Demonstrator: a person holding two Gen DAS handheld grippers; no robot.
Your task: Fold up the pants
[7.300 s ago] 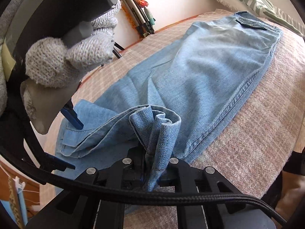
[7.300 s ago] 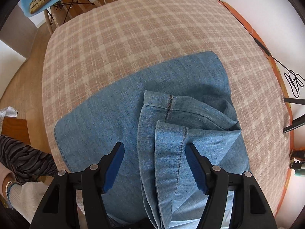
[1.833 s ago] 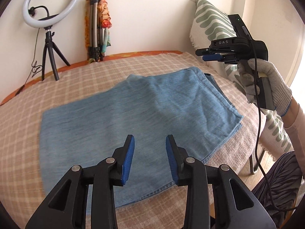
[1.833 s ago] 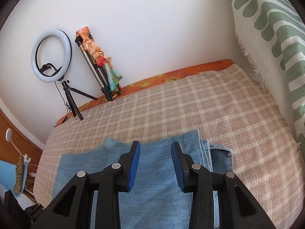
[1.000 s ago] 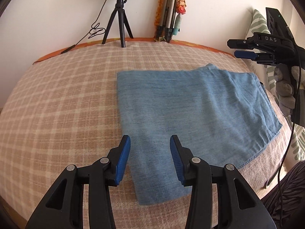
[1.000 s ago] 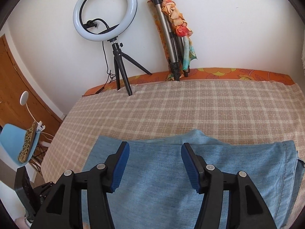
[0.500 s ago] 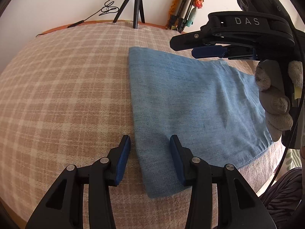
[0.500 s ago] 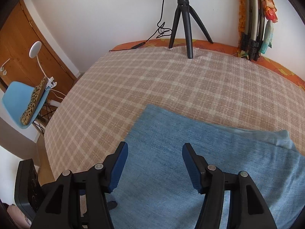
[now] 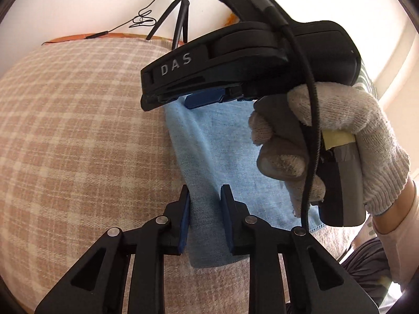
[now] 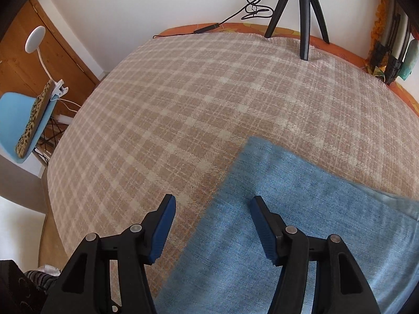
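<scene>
So the pants (image 9: 209,157) are lying flat on the plaid blanket (image 9: 78,144), folded into a light blue denim slab. From my left wrist cam they run from about 6 o'clock up toward 12, with the long folded edge on the 9 o'clock side.

My left gripper (image 9: 204,204) is low over the near corner of the denim. Its jaws are only narrowly apart, with the folded edge sitting in the gap between them: the 9 o'clock pad is right at the fabric edge and the other pad is over the denim. Nothing is pinched as far as I can see; there's a visible strip of cloth between the pads.

My right gripper (image 10: 212,225) is spread wide and holds nothing. In its own cam it straddles the same folded edge, so the 9 o'clock finger is over bare blanket and the 3 o'clock finger is over the pants (image 10: 301,209), which fill the 4 to 5 o'clock part of that view. From the left cam, the right gripper (image 9: 204,99) shows up huge at 12 to 1 o'clock, hovering above the far end of the denim, with my gloved right hand (image 9: 340,144) wrapped around the handle at 3 o'clock.

In the background there's a black tripod (image 10: 303,7) standing at the far edge of the blanket near 12 o'clock, and a blue chair (image 10: 23,120) off at 9 o'clock.
</scene>
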